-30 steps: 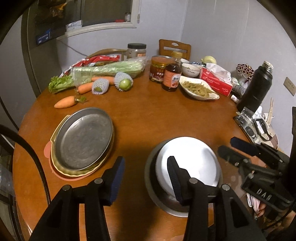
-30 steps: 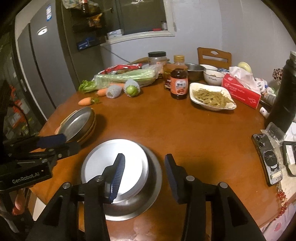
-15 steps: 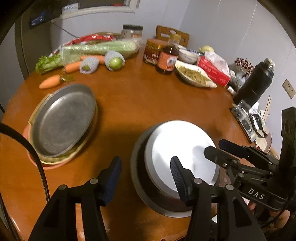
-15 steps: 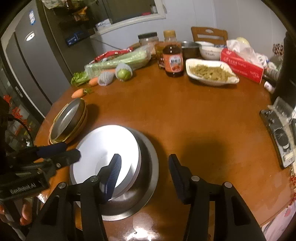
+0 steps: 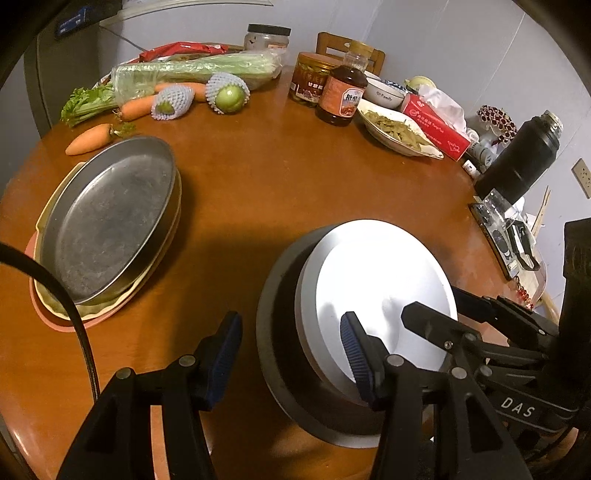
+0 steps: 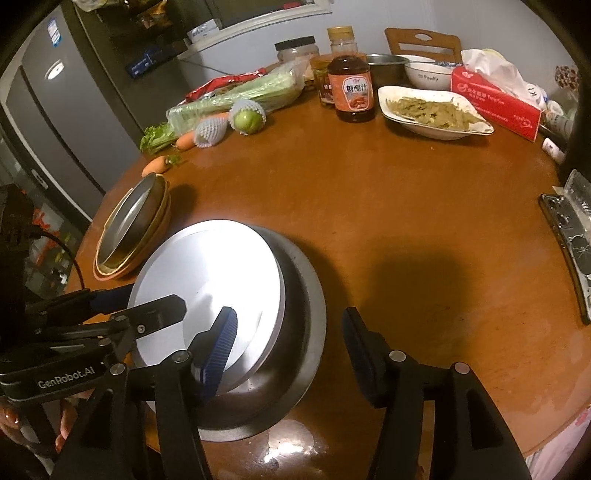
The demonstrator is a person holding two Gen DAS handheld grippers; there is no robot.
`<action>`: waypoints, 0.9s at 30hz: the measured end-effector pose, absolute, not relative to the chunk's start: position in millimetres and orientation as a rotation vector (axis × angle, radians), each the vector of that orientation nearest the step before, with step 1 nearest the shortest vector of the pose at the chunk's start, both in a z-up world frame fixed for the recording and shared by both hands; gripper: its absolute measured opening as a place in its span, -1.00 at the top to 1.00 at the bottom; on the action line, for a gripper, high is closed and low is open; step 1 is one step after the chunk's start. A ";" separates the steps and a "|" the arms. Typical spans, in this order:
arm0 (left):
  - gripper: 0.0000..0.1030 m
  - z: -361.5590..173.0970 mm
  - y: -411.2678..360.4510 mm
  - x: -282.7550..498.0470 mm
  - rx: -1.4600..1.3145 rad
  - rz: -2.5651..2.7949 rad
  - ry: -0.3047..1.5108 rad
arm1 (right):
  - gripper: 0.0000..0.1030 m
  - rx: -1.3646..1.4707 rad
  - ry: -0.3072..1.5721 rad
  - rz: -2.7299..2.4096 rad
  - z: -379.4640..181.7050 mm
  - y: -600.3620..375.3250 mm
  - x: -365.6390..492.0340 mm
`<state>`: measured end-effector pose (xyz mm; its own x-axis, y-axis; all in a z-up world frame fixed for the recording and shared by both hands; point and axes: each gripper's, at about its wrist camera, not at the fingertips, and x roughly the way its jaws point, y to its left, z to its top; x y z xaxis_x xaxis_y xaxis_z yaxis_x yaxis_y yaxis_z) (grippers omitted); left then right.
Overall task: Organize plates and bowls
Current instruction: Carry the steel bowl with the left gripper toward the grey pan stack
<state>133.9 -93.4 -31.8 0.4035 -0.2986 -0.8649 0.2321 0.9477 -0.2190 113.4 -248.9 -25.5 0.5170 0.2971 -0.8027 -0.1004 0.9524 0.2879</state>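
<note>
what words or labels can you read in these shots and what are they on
"GenRobot.AI": left gripper body.
"DAS": right gripper body.
"Family": white bowl.
"糖醋汁": sauce bottle label.
Print on the red tissue box, the jar label and the fridge sticker: too blurred.

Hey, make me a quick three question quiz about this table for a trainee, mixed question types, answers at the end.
1. True or false: the white plate sits inside the steel bowl.
2. What lies directly under the metal pan? A) cream dish B) tissue box C) carrot
3. Fill in: the right hand-held gripper straddles the steel bowl's ____.

Key: 1 true; 2 A; 3 rim.
</note>
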 end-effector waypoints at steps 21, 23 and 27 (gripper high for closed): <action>0.02 -43.8 -106.4 139.6 -0.024 -0.369 1.143 | 0.00 0.210 1.003 0.298 -30.4 -242.2 118.0; 0.02 -41.8 -105.4 139.3 -0.022 -0.367 1.137 | 0.00 0.208 1.001 0.298 -29.7 -241.5 118.2; 0.02 -37.3 -102.7 138.3 -0.018 -0.361 1.122 | 0.02 0.204 0.992 0.299 -26.9 -239.4 118.7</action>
